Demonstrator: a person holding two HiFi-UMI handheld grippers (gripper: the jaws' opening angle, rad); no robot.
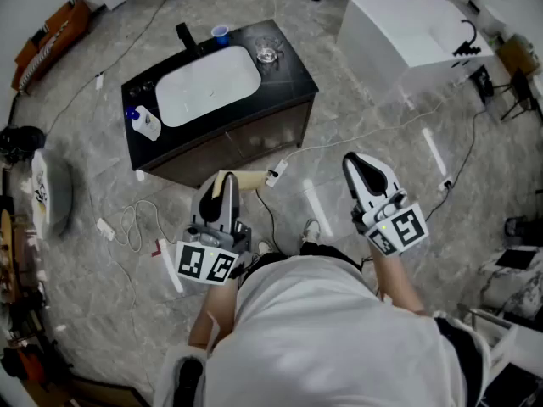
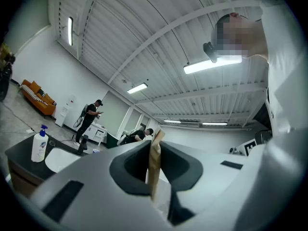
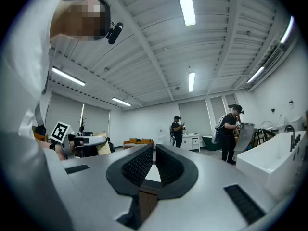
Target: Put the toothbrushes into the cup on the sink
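Nearest us, our left hand-held gripper (image 1: 222,186) is clenched on a flat tan packet (image 1: 243,180), probably a toothbrush. Our right hand-held gripper (image 1: 363,168) is closed and empty. Well beyond them, the blue cup (image 1: 221,33) stands on the sink counter (image 1: 293,79). We judge the carrying and the drop are still to do.

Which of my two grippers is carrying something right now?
The left gripper: its jaws pinch a flat tan paper-like packet. The right gripper has its jaws together with nothing between them.
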